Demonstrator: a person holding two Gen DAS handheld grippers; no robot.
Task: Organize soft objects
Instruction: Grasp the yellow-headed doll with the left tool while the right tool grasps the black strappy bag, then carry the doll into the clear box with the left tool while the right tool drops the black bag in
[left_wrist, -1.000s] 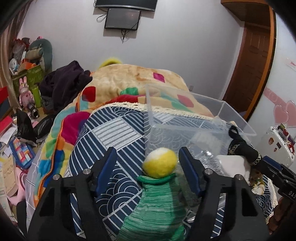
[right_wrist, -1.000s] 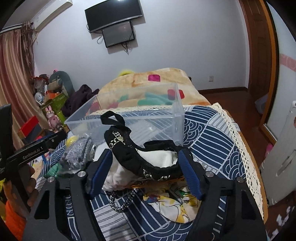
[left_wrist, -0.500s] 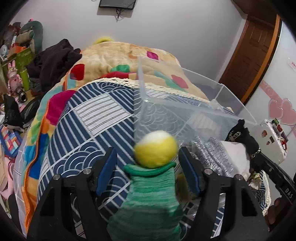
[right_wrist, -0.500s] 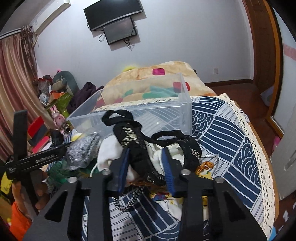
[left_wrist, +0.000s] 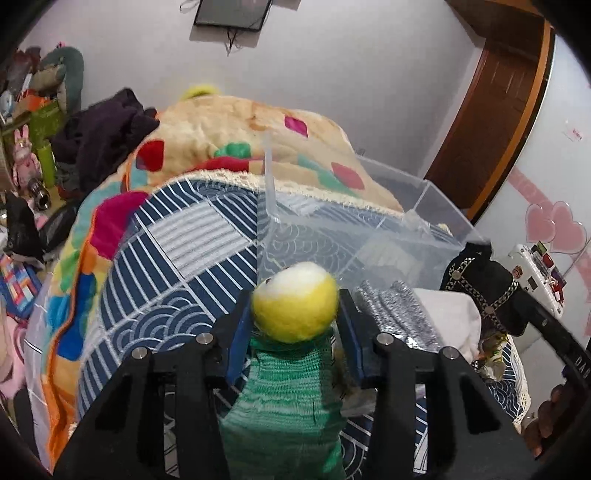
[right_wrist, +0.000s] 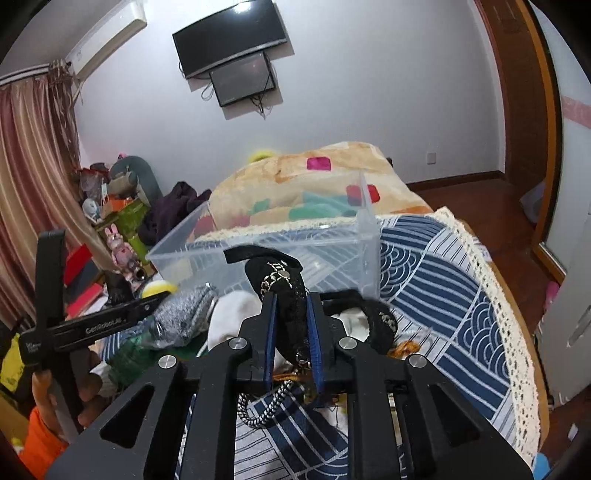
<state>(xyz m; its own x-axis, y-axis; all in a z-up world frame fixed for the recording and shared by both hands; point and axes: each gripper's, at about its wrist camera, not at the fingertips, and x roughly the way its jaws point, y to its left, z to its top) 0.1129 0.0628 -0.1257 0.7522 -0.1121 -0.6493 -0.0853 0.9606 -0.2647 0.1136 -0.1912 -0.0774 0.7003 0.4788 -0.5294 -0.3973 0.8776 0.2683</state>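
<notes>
In the left wrist view my left gripper (left_wrist: 293, 317) is shut on a green knitted hat (left_wrist: 288, 398) with a yellow-white pompom (left_wrist: 295, 301), just in front of the clear plastic bin (left_wrist: 369, 236). In the right wrist view my right gripper (right_wrist: 290, 321) is shut on a black bag with gold studs (right_wrist: 280, 291), lifted off a pile of white cloth (right_wrist: 236, 314). A grey sparkly cloth (right_wrist: 181, 317) lies left of it. The bin (right_wrist: 258, 247) stands behind the pile and looks empty.
The bed has a blue patterned cover (right_wrist: 443, 280) with a lace edge and a colourful blanket (left_wrist: 221, 140) behind. Clutter and toys (right_wrist: 118, 236) sit on the left. A wooden door (left_wrist: 491, 110) is at right. A chain strap (right_wrist: 266, 406) hangs below the bag.
Both grippers went from open to shut: the left closed on the green hat, the right on the black bag and raised it. The left view moved closer to the bin.
</notes>
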